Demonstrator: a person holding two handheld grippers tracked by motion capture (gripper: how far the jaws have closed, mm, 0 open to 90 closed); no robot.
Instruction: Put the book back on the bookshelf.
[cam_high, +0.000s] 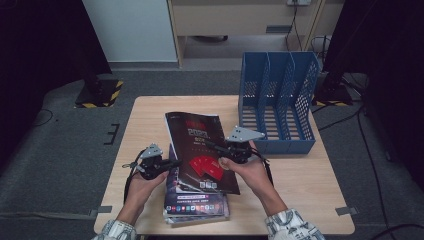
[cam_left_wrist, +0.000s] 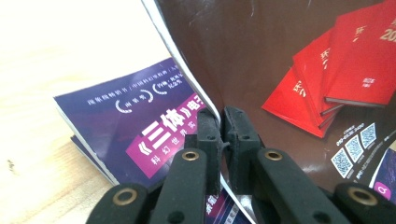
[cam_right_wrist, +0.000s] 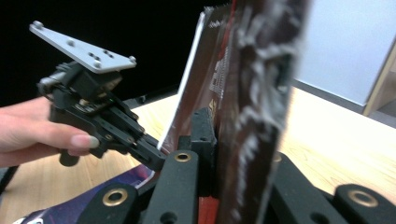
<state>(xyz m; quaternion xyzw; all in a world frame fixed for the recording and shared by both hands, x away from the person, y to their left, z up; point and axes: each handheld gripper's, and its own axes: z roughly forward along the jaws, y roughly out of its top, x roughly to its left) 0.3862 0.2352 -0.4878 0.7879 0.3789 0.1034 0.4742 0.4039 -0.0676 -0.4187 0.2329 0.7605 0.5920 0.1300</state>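
Note:
A dark brown book (cam_high: 197, 135) with red books pictured on its cover is raised at a tilt above a stack on the table. My left gripper (cam_high: 176, 162) is shut on the book's left edge; in the left gripper view the jaws (cam_left_wrist: 221, 122) pinch the thin cover edge of the book (cam_left_wrist: 280, 56). My right gripper (cam_high: 216, 148) is shut on the right side of the cover. In the right gripper view the book (cam_right_wrist: 252, 93) stands edge-on between my jaws (cam_right_wrist: 219, 126), hiding the far jaw. A purple book (cam_high: 195, 205) (cam_left_wrist: 130, 121) lies beneath.
A blue three-slot file rack (cam_high: 277, 100) stands at the table's back right, just beyond my right hand. The wooden table (cam_high: 310, 185) shows bare wood at right and left (cam_left_wrist: 42, 93). The left gripper (cam_right_wrist: 93, 112), held by a hand, appears in the right gripper view.

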